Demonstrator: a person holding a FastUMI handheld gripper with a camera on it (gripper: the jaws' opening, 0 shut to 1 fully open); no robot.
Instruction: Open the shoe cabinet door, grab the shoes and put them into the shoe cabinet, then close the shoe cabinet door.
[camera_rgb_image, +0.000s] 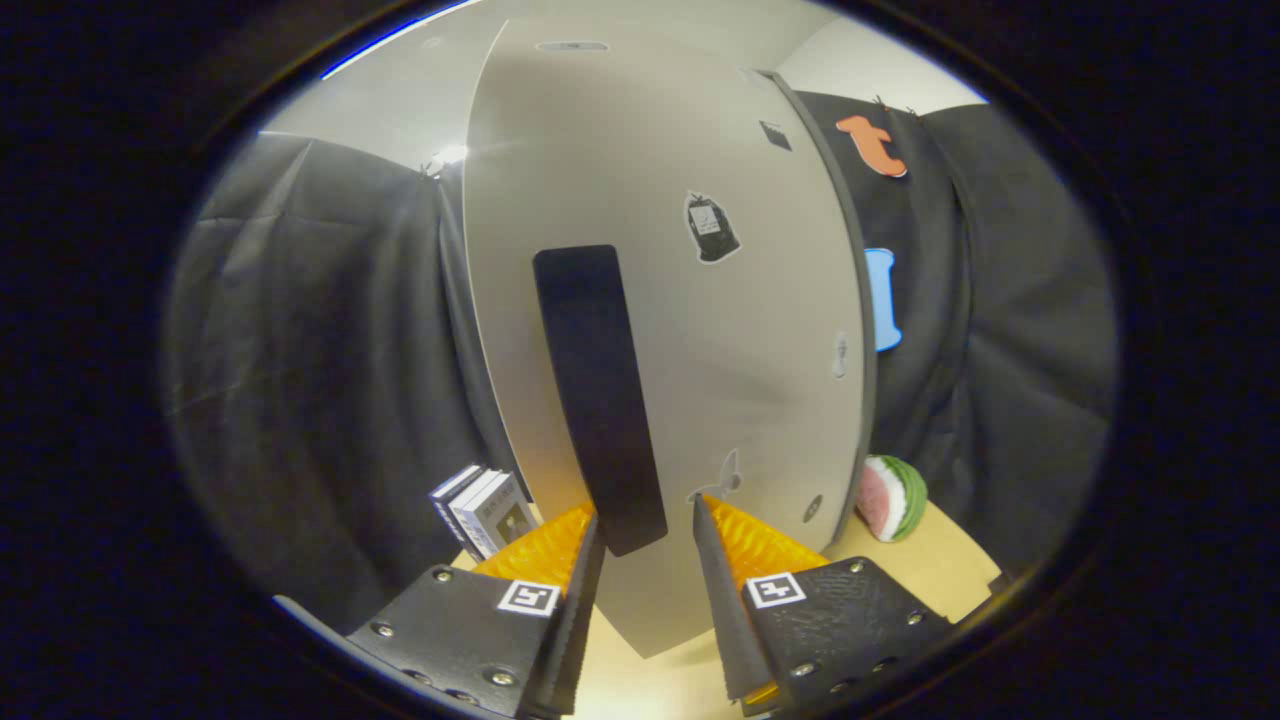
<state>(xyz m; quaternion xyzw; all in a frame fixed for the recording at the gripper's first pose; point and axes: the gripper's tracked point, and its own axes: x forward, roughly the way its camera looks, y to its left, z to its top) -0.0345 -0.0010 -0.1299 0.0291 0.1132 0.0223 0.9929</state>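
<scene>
My gripper (648, 520) stands open just before the shoe cabinet door (690, 330), its fingers straddling the lower end of the dark vertical handle (598, 395) without pressing it. The pale cabinet stands on the wooden tabletop (930, 565); books (480, 510) stand at its left side, a watermelon slice (892, 497) at its right.

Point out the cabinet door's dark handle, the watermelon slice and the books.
dark handle (598, 395), gripper view, mid-length of the strip
watermelon slice (893, 497), gripper view, striped rind near the flesh
books (483, 510), gripper view, front cover
</scene>
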